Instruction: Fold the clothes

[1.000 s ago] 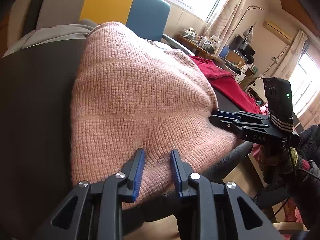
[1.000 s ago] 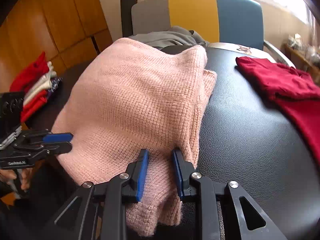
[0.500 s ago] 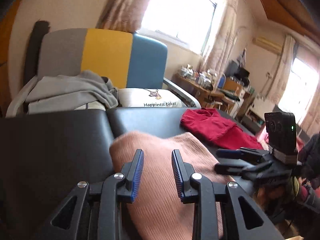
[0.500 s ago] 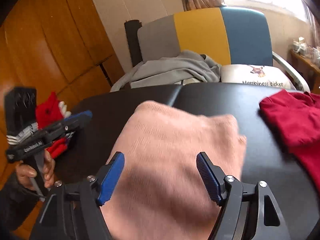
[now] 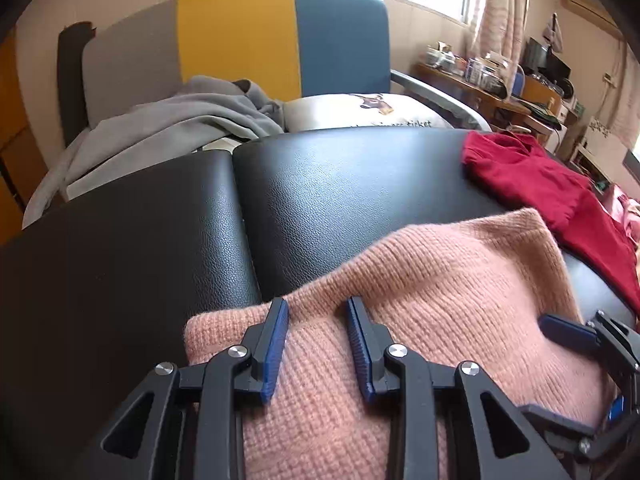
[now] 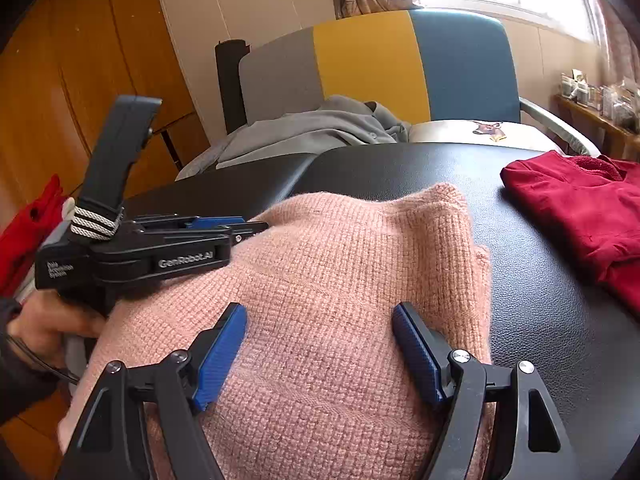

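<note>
Resting low over the near edge of the pink knit sweater, the 2 grippers seem placed to press or smooth it rather than carry it. On the left, the left gripper lies on the knit with its blue fingers parted by a narrow gap and nothing pinched between them, the tips just short of the sweater's far folded edge. Seen from the other side, a hand holds its handle down by the sweater's left border.

The sweater itself sits doubled into a thick, roughly square pad on the black padded surface, a layered edge showing along its right side, so it looks at least partly folded; whether another fold is meant I cannot judge.

Further right, the right gripper hovers with its jaws spread wide across the knit, holding nothing, though whether its pads actually touch the wool is hard to tell.

Right again, well apart from the pink one, a red garment lies flat on the same surface. Behind stands a chair in grey, yellow and blue, with grey clothing heaped on its seat, a bright window and a cluttered shelf beyond.
</note>
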### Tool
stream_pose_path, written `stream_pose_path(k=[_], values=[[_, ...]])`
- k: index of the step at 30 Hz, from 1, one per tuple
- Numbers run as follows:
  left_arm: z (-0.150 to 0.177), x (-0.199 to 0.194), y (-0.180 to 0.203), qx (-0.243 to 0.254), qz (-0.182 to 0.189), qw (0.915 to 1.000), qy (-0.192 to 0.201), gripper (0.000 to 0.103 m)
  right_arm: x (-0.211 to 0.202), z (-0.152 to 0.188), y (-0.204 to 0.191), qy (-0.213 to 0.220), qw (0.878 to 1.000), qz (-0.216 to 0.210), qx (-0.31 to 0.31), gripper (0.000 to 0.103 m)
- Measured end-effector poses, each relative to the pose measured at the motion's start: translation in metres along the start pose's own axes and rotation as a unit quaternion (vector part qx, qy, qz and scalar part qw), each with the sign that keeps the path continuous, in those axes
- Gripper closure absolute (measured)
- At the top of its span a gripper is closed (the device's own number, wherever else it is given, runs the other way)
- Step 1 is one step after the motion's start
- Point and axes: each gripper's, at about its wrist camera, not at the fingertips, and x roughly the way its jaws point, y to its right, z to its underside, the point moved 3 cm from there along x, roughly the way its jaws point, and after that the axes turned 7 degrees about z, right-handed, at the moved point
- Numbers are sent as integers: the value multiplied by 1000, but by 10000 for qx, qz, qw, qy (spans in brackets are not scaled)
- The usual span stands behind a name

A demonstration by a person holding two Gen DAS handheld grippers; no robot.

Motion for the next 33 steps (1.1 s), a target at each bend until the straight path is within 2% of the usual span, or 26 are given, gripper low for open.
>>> stream_pose_path(k=[6,9,12,14,17,19,22,25,31,33], values=[[-7,12,-8,-53,29,10000,38,70,6,-5,3,-1,10000,32,9,27],[-14,0,-15,-275,116,9996,-3,70,5,-6,1,-28,10000,47,-12,25],[-8,-45,-17,-515,-18,9974,511,73,5,-7,-1,-56,10000,61,-33,24],[7,-74,-9,-544,167,9949,834,73,4,-7,-2,-74,9999,71,-47,23],[42,-98,6,-450,308,9933,1020,73,4,-8,-2,-117,9999,53,-45,22],[68,-98,18,-312,292,9946,951,72,3,-7,-3,-143,9999,48,-47,22],[100,-85,24,-246,79,9964,808,72,2,-2,-6,-216,9996,27,-163,21],[106,-89,32,-169,-80,9972,727,72,-5,7,-8,-271,9993,46,-249,21],[124,-109,36,-387,209,9972,602,72,-23,22,-10,-300,9992,20,-259,21],[134,-123,33,-544,411,9957,628,72,-31,29,-11,-364,9991,-52,-218,21]])
